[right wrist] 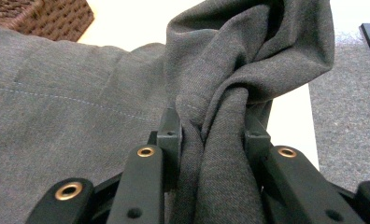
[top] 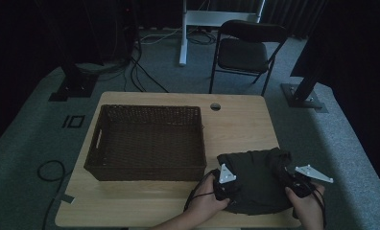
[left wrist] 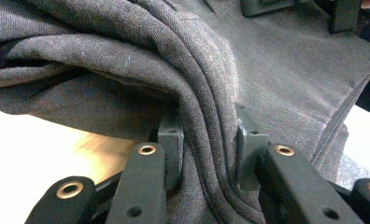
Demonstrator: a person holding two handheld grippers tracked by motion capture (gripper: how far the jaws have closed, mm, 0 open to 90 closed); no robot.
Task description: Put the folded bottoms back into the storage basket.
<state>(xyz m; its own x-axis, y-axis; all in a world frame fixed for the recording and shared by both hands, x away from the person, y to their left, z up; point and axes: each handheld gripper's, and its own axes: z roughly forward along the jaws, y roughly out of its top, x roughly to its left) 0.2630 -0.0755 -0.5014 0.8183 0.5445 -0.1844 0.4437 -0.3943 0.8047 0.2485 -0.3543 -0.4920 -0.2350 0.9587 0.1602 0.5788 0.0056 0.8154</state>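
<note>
dark grey garment (top: 255, 179) lies bunched at the table's (top: 145, 201) near right corner, just right of the wicker basket (top: 147, 141). left gripper (top: 225, 184) clamps its left edge, right gripper (top: 298, 184) its right; left grip sits nearer the basket.

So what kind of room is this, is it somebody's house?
Probably not a house. It looks like a lab or studio set up for recording: dark curtains hang around the space, cables trail over a grey carpet, and metal stand feet ring a lone wooden table with a folding chair behind it.
</note>
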